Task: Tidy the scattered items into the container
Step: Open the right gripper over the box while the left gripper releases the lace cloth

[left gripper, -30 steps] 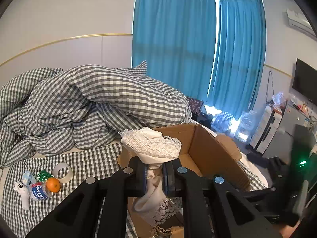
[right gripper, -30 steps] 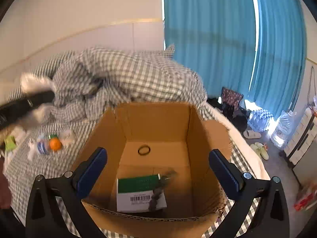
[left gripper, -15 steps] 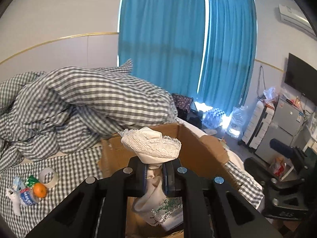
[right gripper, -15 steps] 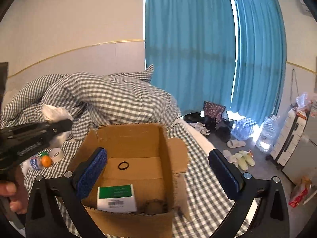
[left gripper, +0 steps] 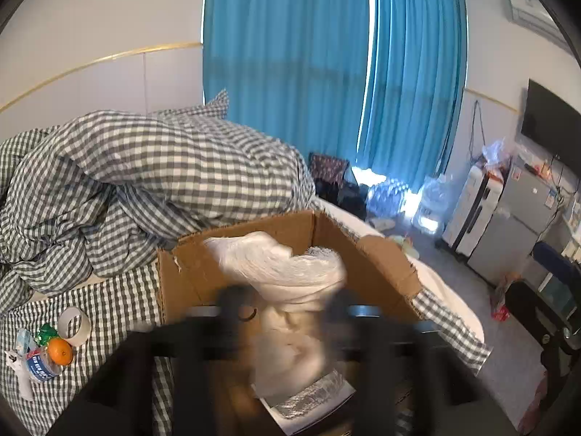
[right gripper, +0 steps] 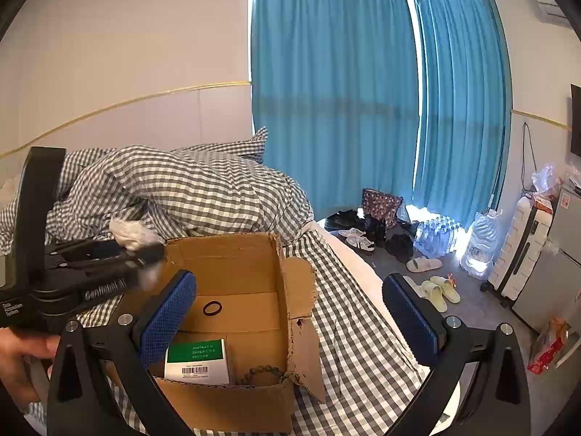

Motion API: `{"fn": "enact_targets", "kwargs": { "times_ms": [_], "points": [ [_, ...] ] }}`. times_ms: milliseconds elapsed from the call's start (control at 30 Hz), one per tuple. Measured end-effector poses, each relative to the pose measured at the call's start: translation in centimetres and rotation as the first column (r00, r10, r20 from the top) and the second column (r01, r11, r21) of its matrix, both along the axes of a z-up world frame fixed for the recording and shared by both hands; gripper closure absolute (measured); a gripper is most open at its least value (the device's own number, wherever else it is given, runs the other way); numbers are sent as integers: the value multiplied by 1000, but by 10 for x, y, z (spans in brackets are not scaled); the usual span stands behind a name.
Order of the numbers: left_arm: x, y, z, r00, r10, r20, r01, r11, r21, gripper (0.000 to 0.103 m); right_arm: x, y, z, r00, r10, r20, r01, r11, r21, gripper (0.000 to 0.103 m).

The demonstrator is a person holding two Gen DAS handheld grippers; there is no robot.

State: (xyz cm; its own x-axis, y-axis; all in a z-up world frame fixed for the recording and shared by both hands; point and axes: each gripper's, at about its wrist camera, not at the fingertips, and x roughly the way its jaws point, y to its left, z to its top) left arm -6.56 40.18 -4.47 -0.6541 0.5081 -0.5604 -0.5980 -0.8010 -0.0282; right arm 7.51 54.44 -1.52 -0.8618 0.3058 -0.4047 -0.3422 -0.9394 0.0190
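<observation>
An open cardboard box [right gripper: 254, 254] stands on the checked bed. Inside lie a green-and-white packet [right gripper: 198, 358], a black hair tie [right gripper: 212, 308] and a bead bracelet [right gripper: 263, 370]. My left gripper [left gripper: 283, 309] is motion-blurred over the box [left gripper: 290, 229], with a white lace cloth [left gripper: 279, 265] between its fingers; from the right wrist view it [right gripper: 145, 254] hangs over the box's left rim with the cloth [right gripper: 127, 232] at its tip. My right gripper [right gripper: 290, 312] is open and empty in front of the box.
A tape roll [left gripper: 74, 325], an orange [left gripper: 60, 350], a small bottle [left gripper: 40, 365] and wrappers lie on the bed left of the box. A rumpled checked duvet [left gripper: 145, 167] sits behind. Shoes, slippers [right gripper: 439, 290] and water bottles are on the floor at right.
My left gripper has carried the lace cloth over the box opening and is now blurred by motion. My right gripper has pulled back and to the right of the box.
</observation>
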Motion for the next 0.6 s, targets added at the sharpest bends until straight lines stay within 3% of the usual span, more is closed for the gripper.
{"fn": "enact_targets", "kwargs": {
  "times_ms": [133, 367, 600],
  "points": [
    [5, -9, 5, 1000, 1, -26, 0, 999, 42, 0, 1, -2, 0, 1000, 4, -4, -4, 1000, -3, 0],
    [8, -14, 13, 999, 13, -40, -12, 999, 34, 0, 3, -10, 4, 1000, 7, -13, -7, 1000, -1, 0],
    [10, -48, 23, 997, 53, -53, -50, 998, 43, 0, -1, -29, 11, 999, 27, -20, -27, 1000, 2, 0]
  ]
}}
